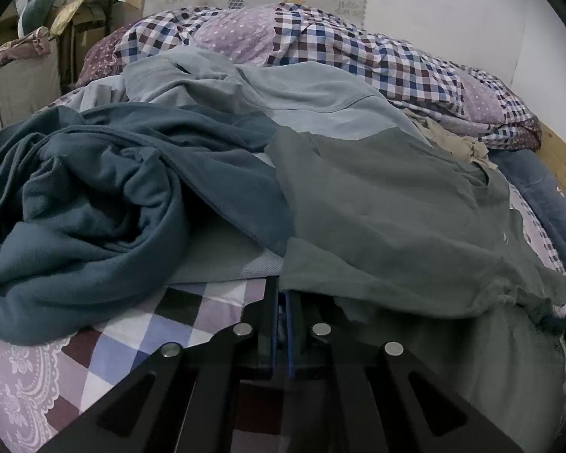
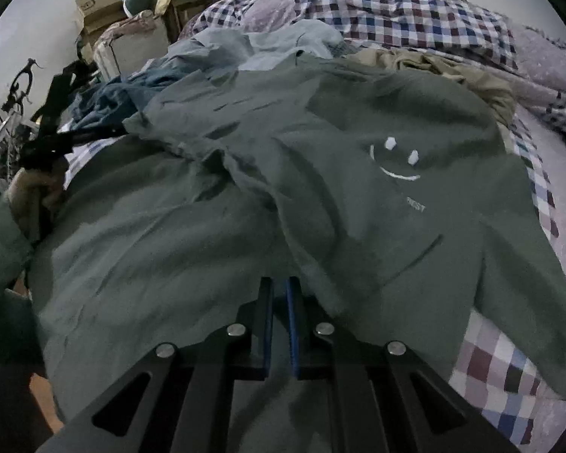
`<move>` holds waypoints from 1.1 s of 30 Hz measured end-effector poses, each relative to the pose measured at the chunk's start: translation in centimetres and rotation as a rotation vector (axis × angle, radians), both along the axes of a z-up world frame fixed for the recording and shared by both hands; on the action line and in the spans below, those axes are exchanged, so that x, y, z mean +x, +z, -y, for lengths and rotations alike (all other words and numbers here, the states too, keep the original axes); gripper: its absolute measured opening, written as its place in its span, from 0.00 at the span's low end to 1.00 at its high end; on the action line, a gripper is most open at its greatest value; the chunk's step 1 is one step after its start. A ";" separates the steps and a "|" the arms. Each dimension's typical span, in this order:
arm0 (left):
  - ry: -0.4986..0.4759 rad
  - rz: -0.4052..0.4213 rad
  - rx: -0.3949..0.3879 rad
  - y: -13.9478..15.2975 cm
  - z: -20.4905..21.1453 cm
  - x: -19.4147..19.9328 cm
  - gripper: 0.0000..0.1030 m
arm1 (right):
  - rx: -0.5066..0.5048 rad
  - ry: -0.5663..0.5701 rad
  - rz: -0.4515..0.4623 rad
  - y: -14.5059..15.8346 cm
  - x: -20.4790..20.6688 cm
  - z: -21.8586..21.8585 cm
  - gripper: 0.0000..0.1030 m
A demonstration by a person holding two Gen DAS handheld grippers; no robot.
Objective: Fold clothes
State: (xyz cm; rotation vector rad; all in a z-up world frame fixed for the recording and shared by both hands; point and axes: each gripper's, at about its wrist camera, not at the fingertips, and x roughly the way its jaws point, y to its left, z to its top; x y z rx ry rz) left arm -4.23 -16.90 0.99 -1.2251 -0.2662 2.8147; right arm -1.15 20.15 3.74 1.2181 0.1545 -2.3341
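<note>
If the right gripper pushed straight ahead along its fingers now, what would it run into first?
The green shirt itself. The right gripper is already shut on a fold of it, and the cloth, with its smiley print, fills the line ahead; only beyond that comes the checked quilt.

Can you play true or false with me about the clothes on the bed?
1. The grey-green cotton shirt has a white smiley face. True.
2. The right gripper is wide open. False: it is shut on the shirt's fabric.
3. A crumpled dark teal sweatshirt lies beside the shirt. True.
4. The checked quilt is plain yellow. False: it is purple with blue, maroon and white checks.
5. The left gripper pinches the shirt's edge. True.
</note>
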 end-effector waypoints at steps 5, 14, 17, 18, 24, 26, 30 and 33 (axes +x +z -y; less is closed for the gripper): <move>0.002 0.005 0.003 0.0 0.0 -0.1 0.02 | -0.151 -0.260 -0.060 1.5 -2.0 -5.1 0.57; -0.012 0.005 0.023 0.1 0.0 -0.4 0.02 | -0.021 -0.247 -0.007 0.4 -6.3 -5.5 0.57; -0.015 0.002 0.031 0.1 0.1 -0.5 0.02 | 0.068 -0.174 0.003 -0.6 -7.4 -3.5 0.55; -0.016 0.001 0.034 0.1 0.1 -0.5 0.02 | 0.100 -0.154 0.009 -0.9 -7.7 -3.0 0.55; -0.021 -0.003 0.039 0.2 0.0 -0.5 0.02 | 0.171 -0.128 0.043 -2.0 -8.6 -2.3 0.48; -0.023 -0.006 0.040 0.3 0.0 -0.5 0.02 | 0.181 -0.124 0.044 -1.8 -8.5 -2.1 0.17; -0.021 -0.011 0.046 0.3 0.1 -0.5 0.02 | 0.246 -0.094 0.021 -1.5 -7.9 -1.0 0.05; -0.018 -0.020 0.049 0.5 0.2 -0.3 0.02 | 0.290 -0.102 -0.033 -0.3 -7.7 -0.6 0.05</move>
